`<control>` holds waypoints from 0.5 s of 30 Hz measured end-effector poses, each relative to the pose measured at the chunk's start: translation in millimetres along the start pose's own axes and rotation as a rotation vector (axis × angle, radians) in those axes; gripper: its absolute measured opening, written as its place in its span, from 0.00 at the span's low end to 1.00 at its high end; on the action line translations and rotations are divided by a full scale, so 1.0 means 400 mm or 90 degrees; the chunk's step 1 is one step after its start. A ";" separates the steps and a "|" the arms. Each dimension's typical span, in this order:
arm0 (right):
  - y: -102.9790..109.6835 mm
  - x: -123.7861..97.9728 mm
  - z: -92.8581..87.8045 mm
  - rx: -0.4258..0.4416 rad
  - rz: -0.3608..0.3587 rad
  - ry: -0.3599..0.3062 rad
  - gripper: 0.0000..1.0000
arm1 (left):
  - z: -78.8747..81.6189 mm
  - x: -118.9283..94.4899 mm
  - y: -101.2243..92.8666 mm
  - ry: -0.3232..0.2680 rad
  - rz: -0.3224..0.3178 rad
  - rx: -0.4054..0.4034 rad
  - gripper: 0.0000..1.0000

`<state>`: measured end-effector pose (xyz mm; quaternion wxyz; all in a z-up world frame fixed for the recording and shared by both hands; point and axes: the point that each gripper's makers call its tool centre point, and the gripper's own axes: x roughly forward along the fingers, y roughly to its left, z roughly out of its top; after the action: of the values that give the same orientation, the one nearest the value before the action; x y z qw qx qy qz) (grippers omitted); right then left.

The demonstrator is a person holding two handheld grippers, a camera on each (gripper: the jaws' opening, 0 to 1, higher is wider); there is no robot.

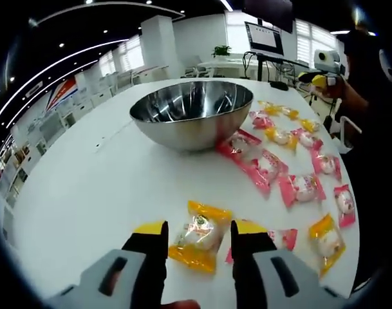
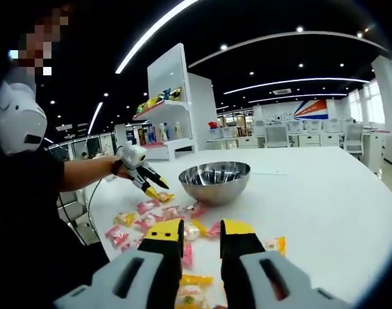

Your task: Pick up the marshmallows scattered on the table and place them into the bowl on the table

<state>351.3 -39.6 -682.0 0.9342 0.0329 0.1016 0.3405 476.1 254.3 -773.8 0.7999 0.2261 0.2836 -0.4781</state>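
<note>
A steel bowl (image 1: 183,132) stands in the middle of the white table (image 1: 86,193). Several pink and yellow wrapped marshmallows (image 1: 298,187) lie scattered to its right. My left gripper (image 1: 199,228) is open low over the table, its jaws on either side of a yellow-wrapped marshmallow (image 1: 197,239) without closing on it. In the right gripper view the bowl (image 2: 215,183) sits ahead, with the marshmallows (image 2: 147,207) in front of it and to the left. My right gripper (image 2: 202,232) hangs open above them, holding nothing. The left gripper (image 2: 156,188) comes in from the left, held by a hand.
A person in black (image 2: 28,206) stands at the table's left side. A monitor on a stand (image 1: 265,38) is beyond the bowl. A shelf unit (image 2: 167,106) stands behind the table. Bare tabletop (image 2: 324,193) spreads right of the bowl.
</note>
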 end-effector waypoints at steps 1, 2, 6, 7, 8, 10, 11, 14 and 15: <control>0.001 0.000 0.001 0.000 0.001 -0.001 0.23 | -0.002 0.001 0.001 0.001 -0.001 0.000 0.40; 0.002 0.000 0.001 0.000 0.002 -0.001 0.23 | -0.004 0.003 0.000 0.004 -0.003 0.000 0.39; 0.002 0.000 0.004 0.001 0.002 -0.003 0.23 | -0.007 0.010 -0.007 0.010 -0.009 0.002 0.37; 0.002 -0.001 0.003 0.002 0.002 -0.003 0.23 | -0.008 0.012 -0.007 0.011 -0.010 0.001 0.37; 0.002 -0.001 0.002 0.003 0.002 -0.003 0.23 | -0.010 0.016 -0.005 0.011 -0.012 0.001 0.37; 0.002 -0.001 0.001 0.003 0.001 -0.003 0.23 | -0.014 0.024 -0.011 0.014 -0.020 0.001 0.37; 0.002 -0.002 0.001 0.003 0.002 -0.003 0.23 | -0.014 0.025 -0.012 0.015 -0.021 0.001 0.37; 0.003 -0.004 -0.001 0.006 0.001 -0.002 0.23 | -0.020 0.036 -0.020 0.022 -0.033 0.002 0.37; 0.003 -0.004 -0.001 0.006 0.001 -0.003 0.23 | -0.021 0.037 -0.021 0.022 -0.034 0.002 0.37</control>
<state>349.3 -39.8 -681.8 0.9340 0.0378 0.1011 0.3405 472.4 246.6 -790.5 0.7816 0.2281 0.3025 -0.4955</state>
